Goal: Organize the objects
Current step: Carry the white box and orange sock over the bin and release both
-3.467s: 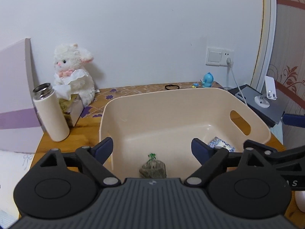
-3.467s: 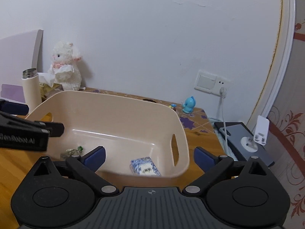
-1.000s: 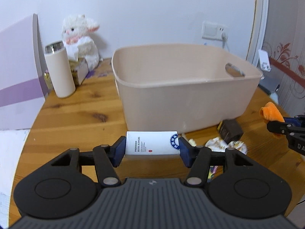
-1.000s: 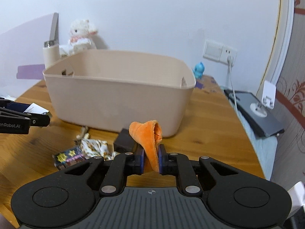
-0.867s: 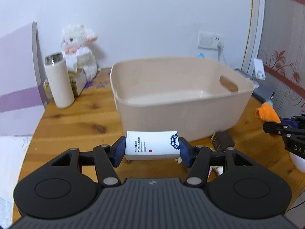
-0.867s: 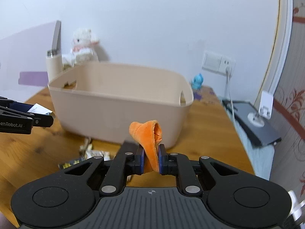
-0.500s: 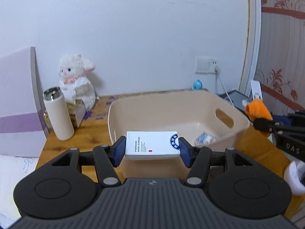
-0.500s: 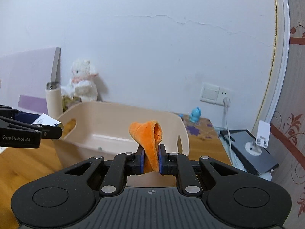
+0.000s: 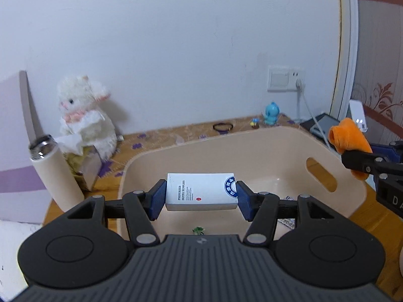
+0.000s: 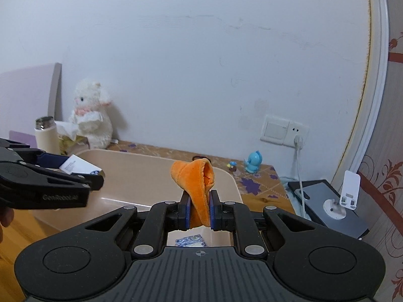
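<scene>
My left gripper (image 9: pixel 201 196) is shut on a white box with a blue round emblem (image 9: pixel 201 194) and holds it above the beige plastic bin (image 9: pixel 252 138). My right gripper (image 10: pixel 199 214) is shut on an orange cloth (image 10: pixel 196 181), also above the bin (image 10: pixel 141 171), nearer its right side. The cloth (image 9: pixel 348 142) shows at the right of the left wrist view; the box (image 10: pixel 80 167) shows at the left of the right wrist view. A small blue-white packet (image 10: pixel 190 241) and a small green-topped item (image 9: pixel 198 230) lie on the bin floor.
A white plush lamb (image 9: pixel 83 115), a tissue box (image 9: pixel 85 161) and a cream thermos (image 9: pixel 55 171) stand left of the bin. A blue figurine (image 9: pixel 272 113), a black hair tie (image 9: pixel 223 126), a wall socket (image 10: pixel 284 129) with cable, and a dark tablet with white stand (image 10: pixel 335 201) sit at the back right.
Both grippers rose from the table in front of the bin and moved forward over it, each holding its object; the bin's inside now shows below them.
</scene>
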Available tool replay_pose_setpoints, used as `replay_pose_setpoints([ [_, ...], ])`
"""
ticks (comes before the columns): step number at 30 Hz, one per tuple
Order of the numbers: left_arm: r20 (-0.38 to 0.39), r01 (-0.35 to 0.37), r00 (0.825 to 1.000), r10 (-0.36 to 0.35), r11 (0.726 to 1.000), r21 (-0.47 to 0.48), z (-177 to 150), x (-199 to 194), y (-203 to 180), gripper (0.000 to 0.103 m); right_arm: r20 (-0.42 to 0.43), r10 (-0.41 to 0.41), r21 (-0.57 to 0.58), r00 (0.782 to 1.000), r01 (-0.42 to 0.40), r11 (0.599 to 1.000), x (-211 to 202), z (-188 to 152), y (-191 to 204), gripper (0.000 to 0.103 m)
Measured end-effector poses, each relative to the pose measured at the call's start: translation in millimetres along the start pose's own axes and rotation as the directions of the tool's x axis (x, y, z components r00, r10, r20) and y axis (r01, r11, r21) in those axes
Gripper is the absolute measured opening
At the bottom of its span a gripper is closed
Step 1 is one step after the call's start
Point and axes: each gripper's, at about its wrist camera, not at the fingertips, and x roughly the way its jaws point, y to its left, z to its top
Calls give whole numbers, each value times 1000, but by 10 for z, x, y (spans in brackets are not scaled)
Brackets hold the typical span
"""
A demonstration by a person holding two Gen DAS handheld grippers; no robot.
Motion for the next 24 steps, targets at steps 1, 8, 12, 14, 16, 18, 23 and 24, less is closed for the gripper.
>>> replay_pose_setpoints([
  [1, -14, -6, 1000, 6, 1000, 4, -9, 64, -13, 60, -16, 2, 1, 1000, -2, 1000, 70, 13, -8, 13],
  [8, -146, -32, 989, 35, 999, 24, -129, 443, -71, 60, -131, 11, -11, 991, -12, 1000, 490, -98, 47, 14],
  [12, -175, -41, 984, 45, 999, 23, -164, 494, -70, 61, -199, 12, -6, 980, -13, 1000, 659, -245, 81, 16],
  [14, -173, -44, 984, 48, 999, 25, -173, 474, -73, 61, -209, 6, -9, 978, -8, 1000, 684, -293, 92, 30],
  [16, -171, -38, 984, 41, 999, 21, -173, 436, -63, 63, -196, -2, -7, 981, 1, 1000, 668, -307, 82, 36],
  [18, -161, -37, 986, 41, 999, 23, -156, 372, -65, 73, -180, -21, -23, 983, 17, 1000, 613, -293, 79, 46],
  [23, -102, -44, 994, 47, 998, 33, -114, 106, -56, 81, -107, -42, -38, 993, 38, 999, 327, -234, 30, 69],
  [24, -96, -37, 995, 40, 999, 36, -109, 47, -51, 83, -94, -45, -34, 995, 42, 999, 261, -227, 18, 72],
])
